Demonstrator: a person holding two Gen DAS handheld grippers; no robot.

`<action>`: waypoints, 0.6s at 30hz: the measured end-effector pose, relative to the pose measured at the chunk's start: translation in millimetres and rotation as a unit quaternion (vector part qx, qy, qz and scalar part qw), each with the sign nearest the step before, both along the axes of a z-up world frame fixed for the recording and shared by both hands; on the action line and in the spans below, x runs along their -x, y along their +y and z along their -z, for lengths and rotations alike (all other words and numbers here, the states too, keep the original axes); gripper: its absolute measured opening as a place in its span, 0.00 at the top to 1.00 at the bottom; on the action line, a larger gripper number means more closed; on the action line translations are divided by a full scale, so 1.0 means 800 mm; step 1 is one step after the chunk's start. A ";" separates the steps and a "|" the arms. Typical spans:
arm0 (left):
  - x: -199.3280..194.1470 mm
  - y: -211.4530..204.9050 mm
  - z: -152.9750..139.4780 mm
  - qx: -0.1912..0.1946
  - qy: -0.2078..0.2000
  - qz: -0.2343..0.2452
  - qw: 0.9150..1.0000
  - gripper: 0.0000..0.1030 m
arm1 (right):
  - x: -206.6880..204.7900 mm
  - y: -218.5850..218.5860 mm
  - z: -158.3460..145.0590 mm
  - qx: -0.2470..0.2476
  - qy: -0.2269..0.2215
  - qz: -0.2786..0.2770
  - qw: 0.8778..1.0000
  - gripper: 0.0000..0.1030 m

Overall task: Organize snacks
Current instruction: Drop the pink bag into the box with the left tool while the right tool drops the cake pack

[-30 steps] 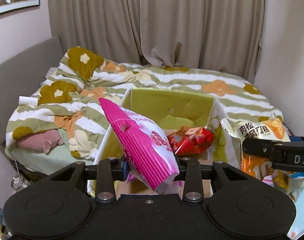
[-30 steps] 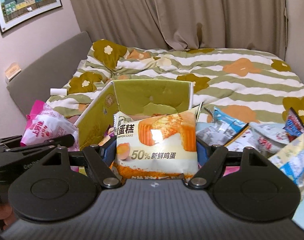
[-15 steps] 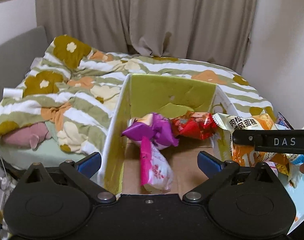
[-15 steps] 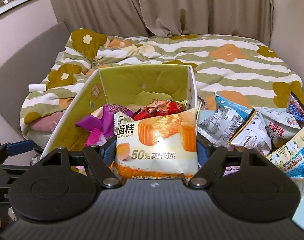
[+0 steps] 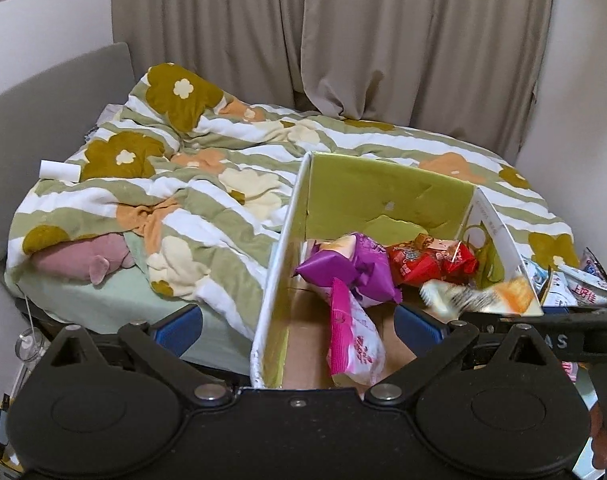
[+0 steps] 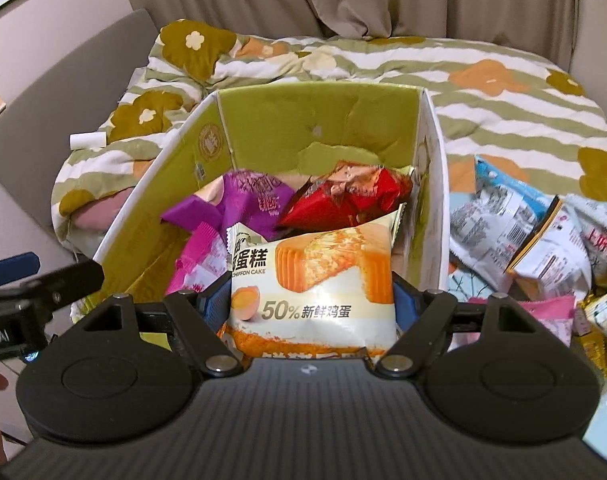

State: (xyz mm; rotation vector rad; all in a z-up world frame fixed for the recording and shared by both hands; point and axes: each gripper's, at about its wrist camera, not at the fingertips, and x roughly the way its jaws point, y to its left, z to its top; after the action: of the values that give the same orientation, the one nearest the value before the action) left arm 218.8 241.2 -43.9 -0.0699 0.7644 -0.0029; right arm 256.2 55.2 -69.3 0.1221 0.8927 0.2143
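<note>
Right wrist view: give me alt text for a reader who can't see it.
The right gripper holds a chiffon cake packet over an open green-lined box containing purple, red and pink snack packs. More snack bags lie right of it on a floral bed.

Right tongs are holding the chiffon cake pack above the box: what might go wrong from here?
1. The chiffon cake pack hangs near the cardboard box's right wall; released off-centre, it may catch the rim or fall outside.
2. Dropped from height, it may land on the red packet and crush it.
3. The open left tongs sit at the box's near edge, risking a bump.
</note>
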 end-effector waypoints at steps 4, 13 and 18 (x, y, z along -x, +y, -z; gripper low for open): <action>0.005 0.001 -0.001 0.005 -0.002 -0.007 1.000 0.00 | 0.009 -0.012 0.000 -0.024 -0.004 0.002 1.000 0.00; 0.009 0.000 -0.004 0.016 -0.003 -0.001 1.000 0.00 | 0.033 -0.019 -0.007 -0.023 -0.055 0.009 0.998 0.00; 0.016 -0.002 -0.015 0.018 -0.019 0.015 1.000 0.00 | 0.046 -0.019 -0.019 -0.018 -0.076 0.011 0.997 0.00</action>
State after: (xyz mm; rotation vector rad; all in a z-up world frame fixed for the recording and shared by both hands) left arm 206.0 239.5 -31.6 -0.0919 0.7274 -0.0469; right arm 219.2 40.3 -54.2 0.1475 0.7368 0.2175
